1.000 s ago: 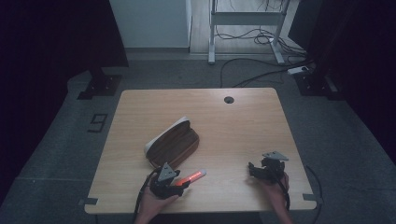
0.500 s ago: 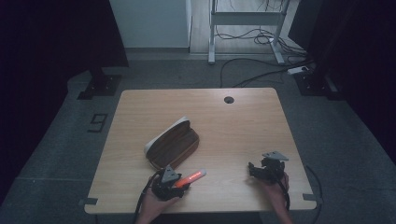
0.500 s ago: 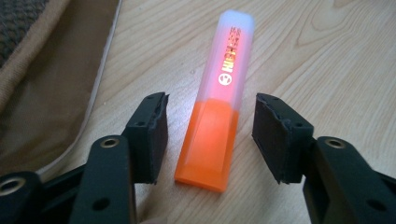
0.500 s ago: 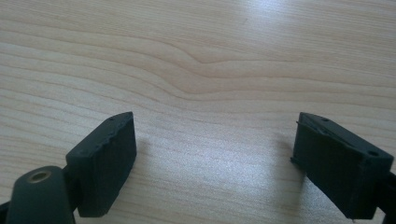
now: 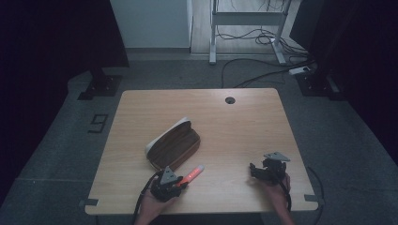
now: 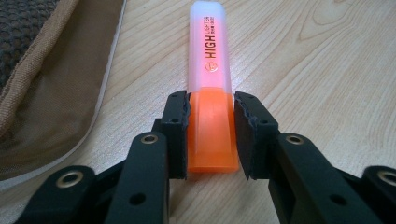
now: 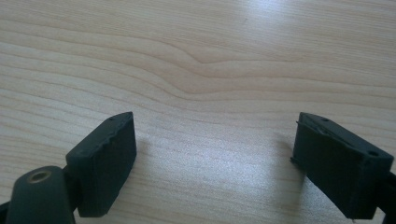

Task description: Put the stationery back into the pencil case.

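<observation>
Wooden table [image 5: 244, 122]: left gripper [image 6: 211, 135] has just been closing on the orange highlighter [image 6: 210, 84], seemingly pinching it (ready to lift); right gripper [image 7: 215, 158] spread wide.

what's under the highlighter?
Bare wooden table; the highlighter lies flat on it, orange end between the left claw jaws, which have just been closing. The contact patch beneath is covered.
</observation>
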### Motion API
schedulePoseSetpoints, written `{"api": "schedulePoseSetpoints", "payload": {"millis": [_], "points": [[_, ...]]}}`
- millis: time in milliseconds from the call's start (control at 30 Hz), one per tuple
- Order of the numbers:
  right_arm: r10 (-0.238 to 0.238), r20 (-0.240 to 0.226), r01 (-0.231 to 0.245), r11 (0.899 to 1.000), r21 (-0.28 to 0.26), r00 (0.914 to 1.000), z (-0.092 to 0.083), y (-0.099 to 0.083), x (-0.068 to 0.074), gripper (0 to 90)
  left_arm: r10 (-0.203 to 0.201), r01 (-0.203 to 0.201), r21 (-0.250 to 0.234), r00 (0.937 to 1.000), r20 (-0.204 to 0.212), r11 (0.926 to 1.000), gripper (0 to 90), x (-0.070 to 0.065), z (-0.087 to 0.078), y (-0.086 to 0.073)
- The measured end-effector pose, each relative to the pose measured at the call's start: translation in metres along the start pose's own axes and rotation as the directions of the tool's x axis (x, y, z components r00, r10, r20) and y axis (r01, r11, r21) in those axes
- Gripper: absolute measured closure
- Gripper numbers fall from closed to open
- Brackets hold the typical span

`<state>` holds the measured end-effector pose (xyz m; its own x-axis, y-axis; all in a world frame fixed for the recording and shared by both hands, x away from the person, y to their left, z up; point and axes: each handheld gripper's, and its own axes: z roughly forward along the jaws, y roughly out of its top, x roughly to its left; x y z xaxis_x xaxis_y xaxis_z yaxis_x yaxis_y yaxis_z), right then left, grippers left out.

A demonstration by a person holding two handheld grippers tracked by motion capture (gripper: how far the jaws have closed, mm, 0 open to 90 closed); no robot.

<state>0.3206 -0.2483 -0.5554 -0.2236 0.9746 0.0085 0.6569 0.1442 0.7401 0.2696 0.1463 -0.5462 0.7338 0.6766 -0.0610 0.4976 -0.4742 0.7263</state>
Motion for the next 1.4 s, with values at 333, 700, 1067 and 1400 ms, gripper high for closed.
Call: {"api": "schedulePoseSetpoints", "payload": {"millis": [333, 700, 1067, 1400], "points": [[0.000, -0.001, 0.000, 1.000, 0.000, 1.0000, 0.000, 0.000, 0.000, 13.1, -0.024, 0.025, -0.033, 0.9993, 0.028, 0.9991, 67.5, 0.002, -0.006, 0.003], [0.000, -0.001, 0.000, 1.000, 0.000, 1.0000, 0.000, 0.000, 0.000, 13.1, -0.051, 0.055, -0.105, 0.9977, 0.046, 0.9929, 67.6, 0.009, -0.025, 0.008], [0.000, -0.001, 0.000, 1.000, 0.000, 1.0000, 0.000, 0.000, 0.000, 13.1, -0.070, 0.077, -0.164, 0.9963, 0.050, 0.9835, 67.6, 0.016, -0.042, 0.013], [0.000, -0.001, 0.000, 1.000, 0.000, 1.0000, 0.000, 0.000, 0.000, 13.1, -0.082, 0.087, -0.210, 0.9960, 0.035, 0.9738, 67.6, 0.021, -0.055, 0.018]]}}
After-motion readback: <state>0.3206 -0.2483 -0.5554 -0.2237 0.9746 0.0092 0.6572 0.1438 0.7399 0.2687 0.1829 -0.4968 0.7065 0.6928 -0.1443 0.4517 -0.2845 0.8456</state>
